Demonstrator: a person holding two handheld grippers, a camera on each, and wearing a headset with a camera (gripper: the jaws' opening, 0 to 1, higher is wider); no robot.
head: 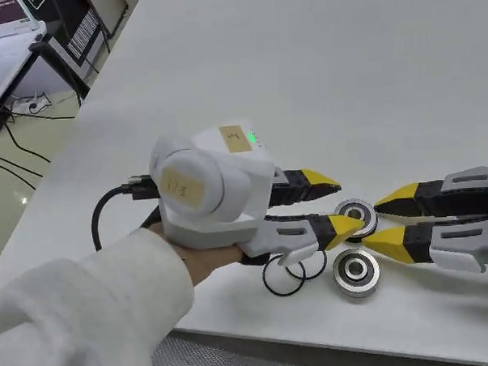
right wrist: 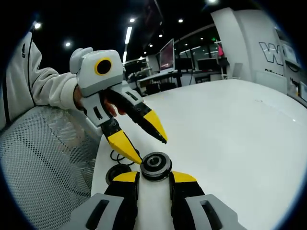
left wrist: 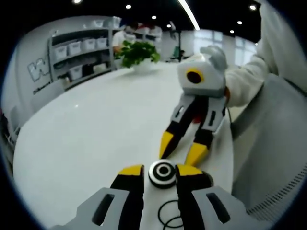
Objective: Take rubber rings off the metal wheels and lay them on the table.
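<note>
A metal wheel (head: 357,217) with a dark rim lies flat on the white table, between the tips of both grippers. My left gripper (head: 340,203) comes in from the left and is open, its lower yellow tip beside the wheel. My right gripper (head: 378,221) faces it from the right, also open. In the left gripper view this wheel (left wrist: 162,173) sits just ahead of my left gripper (left wrist: 160,171), with the right gripper (left wrist: 181,148) beyond. A second wheel (head: 356,271) lies nearer the front edge. Two loose black rubber rings (head: 283,276) lie to its left.
The white table (head: 304,83) stretches far behind the wheels; its front edge (head: 332,345) runs close below them. A black cable (head: 100,218) trails from the left gripper. A mesh chair (right wrist: 43,158) stands by the table in the right gripper view.
</note>
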